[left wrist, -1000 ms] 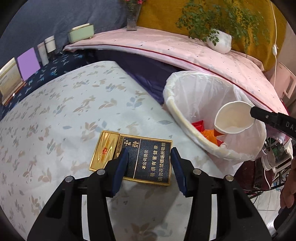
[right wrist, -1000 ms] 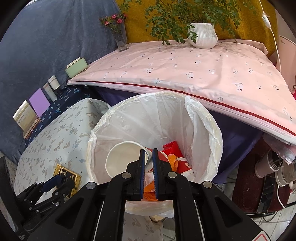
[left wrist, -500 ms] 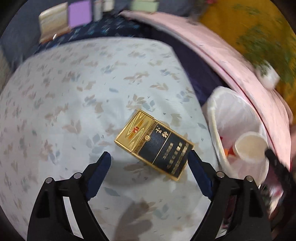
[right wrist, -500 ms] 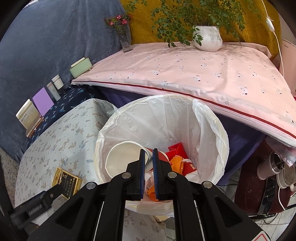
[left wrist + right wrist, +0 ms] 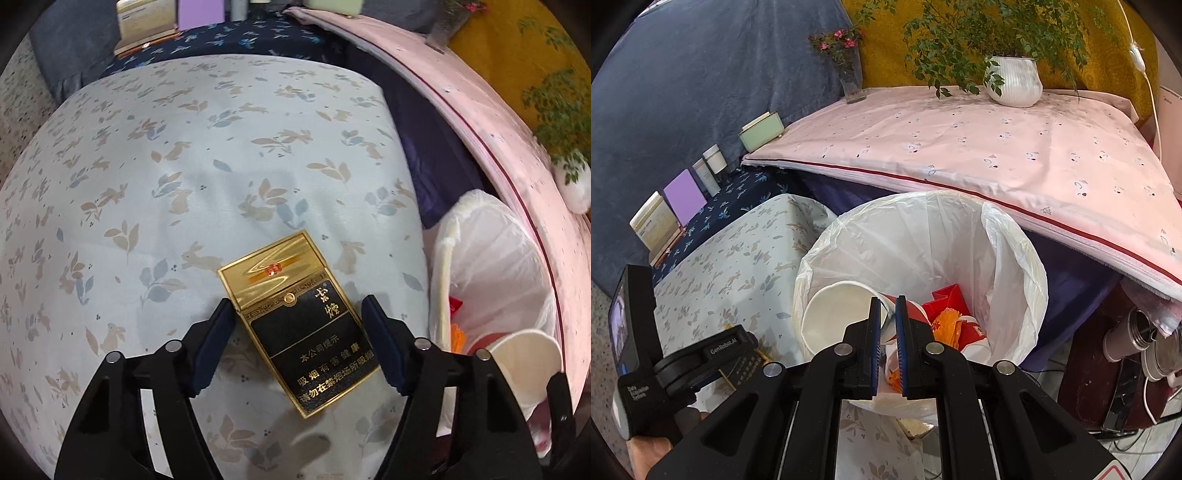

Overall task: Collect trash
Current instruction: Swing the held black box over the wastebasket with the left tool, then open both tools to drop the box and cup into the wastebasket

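Meanwhile, a gold-and-black cigarette pack [image 5: 299, 319] lies flat on the rabbit-print tablecloth [image 5: 184, 166], bracketed by the left gripper [image 5: 297, 334], whose spread jaws are closing with the pack between them; the pads appear not to touch it. The right gripper [image 5: 887, 345], pressed nearly together, pinches a white paper cup [image 5: 838, 314] by its rim over the lined trash bin [image 5: 1015, 266], just beside the table.
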Demonstrator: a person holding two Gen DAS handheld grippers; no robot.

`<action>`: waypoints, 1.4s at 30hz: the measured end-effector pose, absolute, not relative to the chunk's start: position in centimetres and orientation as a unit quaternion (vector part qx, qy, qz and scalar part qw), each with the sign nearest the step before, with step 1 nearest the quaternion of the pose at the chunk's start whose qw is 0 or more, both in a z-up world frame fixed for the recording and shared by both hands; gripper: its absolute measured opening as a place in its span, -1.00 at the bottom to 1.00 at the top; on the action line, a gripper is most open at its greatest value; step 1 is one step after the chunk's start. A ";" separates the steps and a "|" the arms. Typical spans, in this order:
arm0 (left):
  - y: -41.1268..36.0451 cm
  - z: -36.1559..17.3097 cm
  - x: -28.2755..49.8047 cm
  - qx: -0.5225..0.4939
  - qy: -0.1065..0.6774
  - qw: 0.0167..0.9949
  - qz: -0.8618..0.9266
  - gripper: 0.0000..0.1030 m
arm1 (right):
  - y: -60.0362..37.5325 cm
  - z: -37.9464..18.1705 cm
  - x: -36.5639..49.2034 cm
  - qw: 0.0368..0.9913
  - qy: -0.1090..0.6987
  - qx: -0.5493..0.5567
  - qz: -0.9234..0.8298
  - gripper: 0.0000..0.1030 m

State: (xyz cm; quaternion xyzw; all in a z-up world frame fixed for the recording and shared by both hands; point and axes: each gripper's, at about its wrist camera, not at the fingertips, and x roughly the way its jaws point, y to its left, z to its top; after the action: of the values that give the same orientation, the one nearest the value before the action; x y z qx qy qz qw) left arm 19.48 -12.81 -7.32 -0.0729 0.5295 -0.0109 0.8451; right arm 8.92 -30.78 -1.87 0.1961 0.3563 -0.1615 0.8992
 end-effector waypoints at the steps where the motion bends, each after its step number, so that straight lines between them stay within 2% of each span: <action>1: -13.0 -7.3 19.4 -0.067 0.527 0.847 -0.016 0.22 | -30.7 -1.8 8.8 0.900 0.355 0.194 -0.162 -0.83; 3: -13.4 -7.1 19.2 -0.056 0.521 0.851 -0.025 0.17 | -30.5 -1.6 8.7 0.902 0.353 0.190 -0.162 -0.83; 4: -13.5 -6.9 19.0 -0.054 0.517 0.854 -0.029 -0.24 | -30.4 -1.6 8.7 0.902 0.352 0.190 -0.161 -0.83; 5: -13.6 -6.5 18.8 -0.047 0.507 0.860 -0.030 -0.48 | -30.4 -1.6 8.7 0.902 0.352 0.191 -0.161 -0.83; 7: -13.9 -5.8 18.7 -0.045 0.503 0.862 -0.046 -0.51 | -30.5 -1.6 8.6 0.902 0.351 0.192 -0.163 -0.83; 12: -14.6 -5.9 18.6 -0.034 0.511 0.856 -0.070 -0.47 | -31.0 -1.4 8.5 0.901 0.347 0.199 -0.168 -0.83; 14: -14.5 -6.4 18.4 -0.031 0.520 0.851 -0.072 -0.30 | -31.1 -1.4 8.4 0.901 0.347 0.199 -0.169 -0.83; 16: -14.1 -6.8 18.0 -0.042 0.524 0.848 -0.067 0.07 | -31.3 -1.5 8.2 0.901 0.348 0.198 -0.170 -0.83; 17: -14.1 -6.8 17.9 -0.046 0.523 0.849 -0.061 0.18 | -31.3 -1.7 8.2 0.900 0.348 0.199 -0.170 -0.83; 18: -14.1 -6.8 17.8 -0.049 0.524 0.848 -0.062 0.21 | -31.4 -1.8 8.2 0.899 0.349 0.200 -0.170 -0.83; 21: -15.0 -7.1 17.6 -0.040 0.530 0.845 -0.058 0.53 | -31.5 -2.2 8.3 0.897 0.353 0.203 -0.170 -0.83; 25: -16.2 -8.1 16.9 -0.006 0.528 0.848 -0.039 0.48 | -31.6 -2.5 8.4 0.896 0.356 0.204 -0.171 -0.83; 27: -16.7 -8.1 16.5 0.010 0.518 0.854 -0.036 0.30 | -31.6 -2.5 8.3 0.896 0.356 0.204 -0.171 -0.83; 28: -16.8 -7.9 16.3 0.014 0.512 0.858 -0.039 0.08 | -31.6 -2.5 8.3 0.896 0.356 0.203 -0.171 -0.83; 34: -16.6 -7.0 15.9 -0.008 0.514 0.854 -0.081 0.07 | -31.9 -2.5 8.1 0.896 0.353 0.205 -0.172 -0.83; 42: -18.5 -2.9 15.1 -0.005 0.479 0.866 -0.146 0.07 | -33.1 -1.4 7.6 0.901 0.338 0.204 -0.182 -0.83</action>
State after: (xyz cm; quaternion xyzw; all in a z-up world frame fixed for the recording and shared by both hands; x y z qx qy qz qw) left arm 15.11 -18.55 -2.87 -0.0046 0.4790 -0.1456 0.8657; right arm 7.61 -33.09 -1.41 0.2043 0.3379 -0.1819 0.9005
